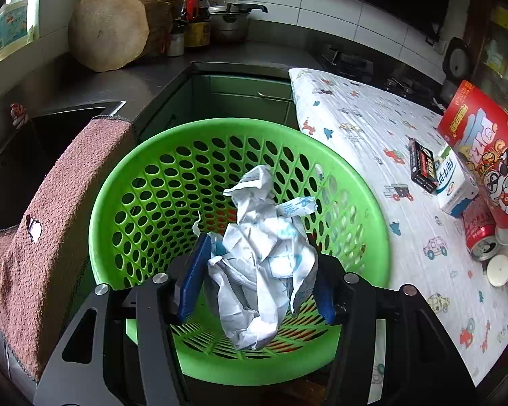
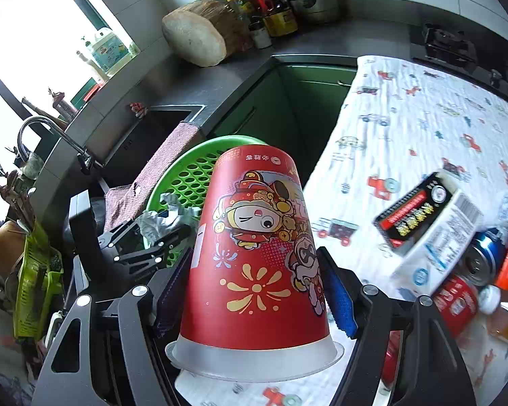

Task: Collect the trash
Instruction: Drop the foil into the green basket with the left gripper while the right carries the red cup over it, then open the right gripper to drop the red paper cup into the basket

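A green perforated basket (image 1: 145, 176) stands below my left gripper (image 1: 259, 270). A crumpled white and blue paper wad (image 1: 264, 247) sits between its blue pads (image 1: 191, 280), which stand slightly apart from it, over the basket's inside. The right wrist view shows the same left gripper (image 2: 152, 240) with the wad (image 2: 166, 216) at the basket's (image 2: 193, 176) rim. My right gripper (image 2: 255, 257) is shut on an upside-down red cartoon-printed paper cup (image 2: 257, 237) with a clear lid, just right of the basket. That cup (image 1: 481, 155) also shows in the left wrist view.
A table under a printed cloth (image 1: 355, 128) carries a black box (image 1: 423, 165), a white carton (image 1: 453, 186), a red can (image 1: 479, 233) and a white lid (image 1: 498, 270). A blue can (image 2: 482, 260) lies there too. A brown towel (image 1: 50, 220) hangs by the sink (image 1: 34, 142).
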